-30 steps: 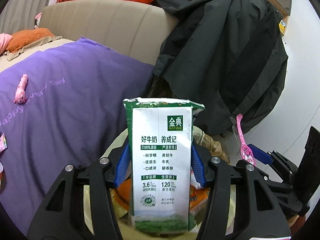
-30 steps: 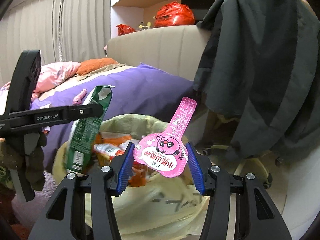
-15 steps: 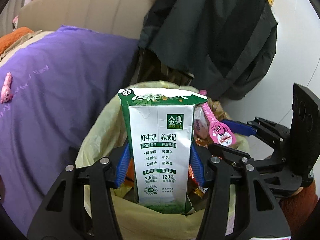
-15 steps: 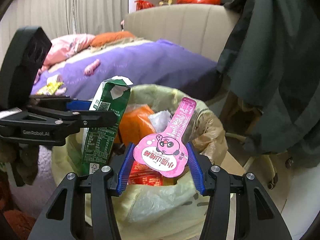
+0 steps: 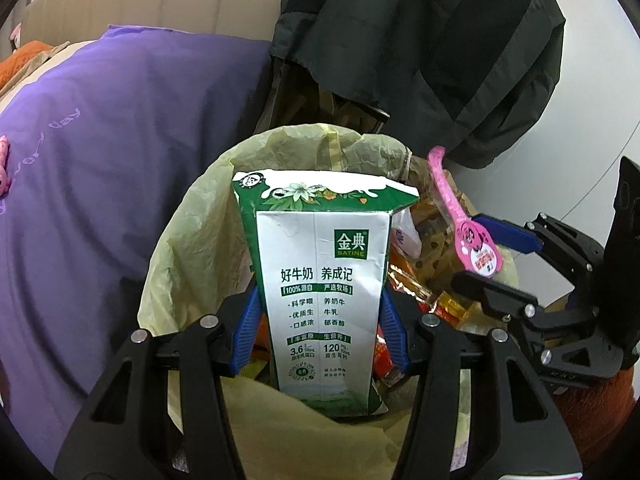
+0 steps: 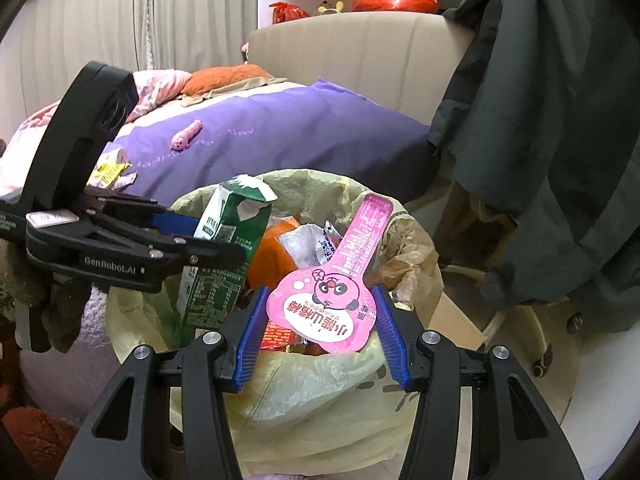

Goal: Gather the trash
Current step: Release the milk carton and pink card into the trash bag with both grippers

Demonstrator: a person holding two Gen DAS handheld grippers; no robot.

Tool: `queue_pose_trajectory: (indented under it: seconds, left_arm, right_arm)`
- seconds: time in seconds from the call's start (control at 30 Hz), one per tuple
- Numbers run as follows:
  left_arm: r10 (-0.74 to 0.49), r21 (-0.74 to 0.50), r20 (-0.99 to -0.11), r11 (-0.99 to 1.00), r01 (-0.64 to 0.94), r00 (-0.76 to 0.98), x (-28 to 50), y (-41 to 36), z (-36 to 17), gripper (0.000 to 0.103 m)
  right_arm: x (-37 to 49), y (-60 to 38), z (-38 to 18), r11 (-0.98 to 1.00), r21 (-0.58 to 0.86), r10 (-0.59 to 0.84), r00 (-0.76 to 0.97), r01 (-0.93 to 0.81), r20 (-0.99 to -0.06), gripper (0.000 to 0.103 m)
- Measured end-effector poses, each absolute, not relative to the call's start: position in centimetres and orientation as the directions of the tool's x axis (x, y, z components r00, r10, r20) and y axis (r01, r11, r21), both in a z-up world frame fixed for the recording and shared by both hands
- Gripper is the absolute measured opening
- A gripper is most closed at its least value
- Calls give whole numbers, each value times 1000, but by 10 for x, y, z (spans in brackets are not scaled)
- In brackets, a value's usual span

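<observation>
Left gripper (image 5: pixel 320 326) clamps milk carton (image 5: pixel 320 280), right gripper (image 6: pixel 320 330) clamps pink wrapper (image 6: pixel 328 304), both over the full bin (image 6: pixel 320 400). Risk: trash heaped near the rim, so the light wrapper may slide off the right side.

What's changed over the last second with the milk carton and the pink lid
Both grippers have moved in over the trash bag. The left gripper has lowered the milk carton until its base sits within the bag's opening. The right gripper has carried the pink lid forward above the bag's near rim. Nothing was let go: both stay clamped on their items. The dark jacket and purple bedspread are unchanged.
</observation>
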State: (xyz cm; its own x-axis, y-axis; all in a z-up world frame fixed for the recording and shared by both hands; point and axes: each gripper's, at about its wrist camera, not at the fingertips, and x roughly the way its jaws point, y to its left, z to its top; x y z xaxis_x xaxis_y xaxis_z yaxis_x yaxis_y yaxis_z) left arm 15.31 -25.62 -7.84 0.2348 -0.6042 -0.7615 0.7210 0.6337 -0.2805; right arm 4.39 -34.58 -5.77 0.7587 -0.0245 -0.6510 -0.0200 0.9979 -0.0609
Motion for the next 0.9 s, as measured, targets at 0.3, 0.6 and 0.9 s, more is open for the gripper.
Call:
queue_pose_trajectory:
  seconds: [0.3,0.6,0.9]
  left_arm:
    - [-611,-286,-760,622,729,222,153,-249,-78,50]
    - [-638,-330,-746,605,724,193,153,-238,-74,52]
    - [-670,-353,-704,618,703,236,147,-221,-47,71]
  right_arm:
    - [37,-354,-51,1000,14,7,776,2,-630,49]
    - [34,-355,-47,999,48,34,784,-5,-620,49]
    - [27,-352,-42,998,48,8,786,28,-618,58]
